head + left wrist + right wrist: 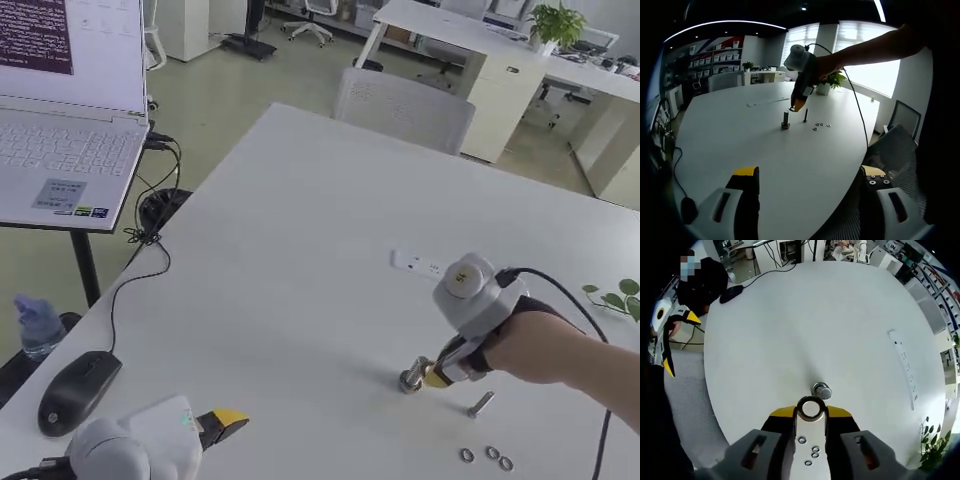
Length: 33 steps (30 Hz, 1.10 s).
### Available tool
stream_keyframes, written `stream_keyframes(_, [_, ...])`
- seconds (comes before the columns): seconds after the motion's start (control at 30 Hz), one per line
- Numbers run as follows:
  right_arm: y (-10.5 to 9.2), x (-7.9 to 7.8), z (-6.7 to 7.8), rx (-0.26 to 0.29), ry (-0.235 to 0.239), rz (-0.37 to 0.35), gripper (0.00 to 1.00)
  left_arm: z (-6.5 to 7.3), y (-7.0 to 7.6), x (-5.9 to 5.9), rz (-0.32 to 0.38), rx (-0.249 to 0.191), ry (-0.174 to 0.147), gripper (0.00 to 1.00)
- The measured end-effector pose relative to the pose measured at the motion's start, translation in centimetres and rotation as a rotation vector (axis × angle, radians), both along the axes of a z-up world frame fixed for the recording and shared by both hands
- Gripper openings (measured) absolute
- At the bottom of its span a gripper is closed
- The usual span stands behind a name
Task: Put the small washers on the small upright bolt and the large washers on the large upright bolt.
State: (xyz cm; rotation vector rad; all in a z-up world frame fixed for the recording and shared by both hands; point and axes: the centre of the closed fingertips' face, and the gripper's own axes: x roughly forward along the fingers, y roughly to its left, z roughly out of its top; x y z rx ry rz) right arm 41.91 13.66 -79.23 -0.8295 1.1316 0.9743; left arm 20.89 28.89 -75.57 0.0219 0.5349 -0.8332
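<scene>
Placing step: right gripper (810, 415) clamps 1 large washer (801, 409) just beside the large bolt (821, 390), so next centre the hole over its tip and release; left gripper (809, 172) gapes wide, empty.

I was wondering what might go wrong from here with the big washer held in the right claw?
1. The right claw pinches the large washer only by its rim, beside the large bolt rather than over it. It might slip or tilt before it is threaded on.
2. The small bolt stands close by, so the claw could knock it over.
</scene>
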Motion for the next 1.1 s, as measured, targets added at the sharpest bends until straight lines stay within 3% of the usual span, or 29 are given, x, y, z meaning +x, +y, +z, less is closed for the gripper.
stream_keyframes(0.5, [0.9,2.2,-0.7,0.007,-0.03,0.01,0.21,-0.6,0.0,0.3,0.008,0.0,0.005,0.81])
stream_keyframes(0.83, [0.8,2.5,-1.6,-0.016,-0.015,0.018,0.21,-0.8,0.2,0.3,0.019,-0.003,0.013,0.81])
stream_keyframes(1.1, [0.9,2.5,-2.1,-0.024,-0.004,0.022,0.21,-0.6,-0.2,1.4,0.016,-0.006,0.004,0.81])
